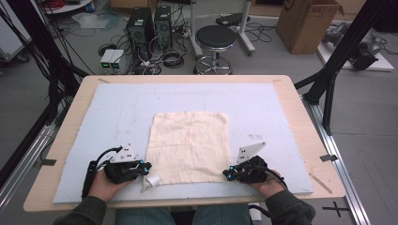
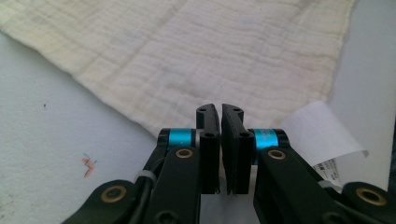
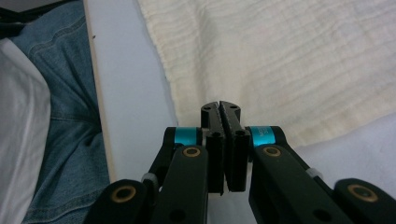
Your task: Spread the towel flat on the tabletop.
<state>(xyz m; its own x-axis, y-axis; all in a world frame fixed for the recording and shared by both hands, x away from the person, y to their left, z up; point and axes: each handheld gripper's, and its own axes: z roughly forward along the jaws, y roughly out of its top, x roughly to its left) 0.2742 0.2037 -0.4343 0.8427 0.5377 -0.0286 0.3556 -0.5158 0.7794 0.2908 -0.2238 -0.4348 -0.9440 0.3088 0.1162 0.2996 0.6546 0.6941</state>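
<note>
One cloth (image 1: 188, 146) flat — long axis toward table's far edge.

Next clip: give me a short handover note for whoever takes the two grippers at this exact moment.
Left gripper: jaws shut at the cloth's near left corner; whether cloth is pinched is unclear.
Right gripper: jaws shut at the near right corner, same doubt.
Cloth: cream, spread flat on the foam mat, white label poking out by the left gripper.
Done: both grippers placed at the near corners.
Left: probably lift and fold; no fold made yet.
</note>
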